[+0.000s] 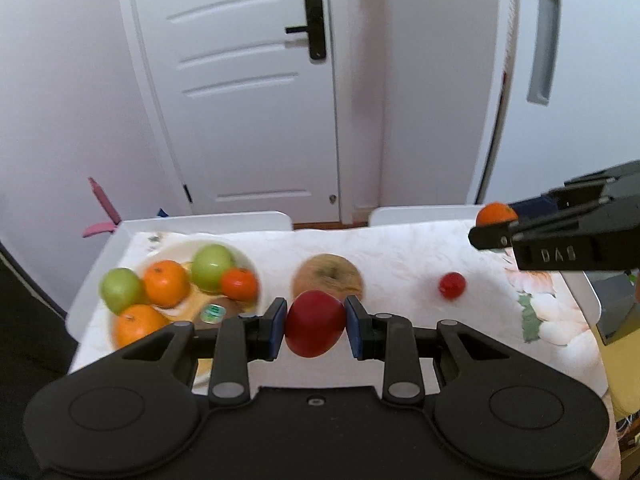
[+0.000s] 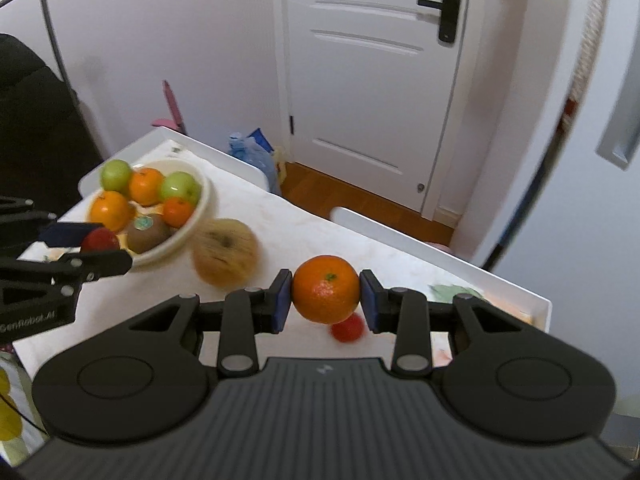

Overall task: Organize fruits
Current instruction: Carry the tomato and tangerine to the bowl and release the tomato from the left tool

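While left gripper (image 1: 316, 322) clamps a red apple (image 1: 315, 323), right gripper (image 2: 325, 295) clamps a mandarin (image 2: 325, 289) above the table (image 2: 360, 248), fruit bowl (image 2: 200, 216) nearby

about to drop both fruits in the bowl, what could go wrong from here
1. The bowl already holds six fruits heaped near its rim, so the red fruit in the left tongs or the orange in the right tongs may roll out.
2. Both tongs heading to one bowl could collide.
3. The brownish apple sits right beside the bowl and could get knocked.
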Demonstrator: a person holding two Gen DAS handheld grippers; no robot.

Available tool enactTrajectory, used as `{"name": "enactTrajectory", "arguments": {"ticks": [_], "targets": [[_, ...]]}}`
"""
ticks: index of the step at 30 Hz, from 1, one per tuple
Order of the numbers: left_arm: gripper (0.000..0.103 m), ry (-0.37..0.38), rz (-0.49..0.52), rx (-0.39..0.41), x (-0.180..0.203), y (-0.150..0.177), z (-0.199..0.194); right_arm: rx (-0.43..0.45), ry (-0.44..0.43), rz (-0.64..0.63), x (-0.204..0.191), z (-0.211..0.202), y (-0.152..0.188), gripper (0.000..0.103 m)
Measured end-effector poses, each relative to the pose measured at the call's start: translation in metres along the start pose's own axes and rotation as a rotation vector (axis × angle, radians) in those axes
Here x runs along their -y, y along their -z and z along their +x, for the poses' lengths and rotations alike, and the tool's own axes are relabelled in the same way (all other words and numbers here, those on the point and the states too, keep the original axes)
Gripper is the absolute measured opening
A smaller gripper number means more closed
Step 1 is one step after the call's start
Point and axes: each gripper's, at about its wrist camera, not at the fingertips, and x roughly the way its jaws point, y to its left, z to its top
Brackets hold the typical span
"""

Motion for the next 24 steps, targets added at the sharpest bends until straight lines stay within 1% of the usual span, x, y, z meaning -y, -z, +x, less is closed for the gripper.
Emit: {"name": "enactTrajectory", "arguments": {"ticks": [5,12,17,24], "targets": [[0.035,-0.023,-0.012,-0.002,-0.036,-0.002,-0.008,0.006,-0.024,-0.002,-0.038,0.001,-0.013,0.051],[0.035,-0.029,0.002,-0.028,-0.086,0.005,0.001,0.0,-0.043,0.02,-0.086,0.014,-0.024,0.051],[0.035,-0.003,0.025,-0.057,-0.108,0.013,0.021,-0.017,-0.04,0.053,-0.111,0.03,-0.026,0.051],[0.035,0.048,0.09,-0.093,-0.122,0.028,0.052,-0.043,-0.007,0.1,-0.132,0.051,-0.022,0.051]]}}
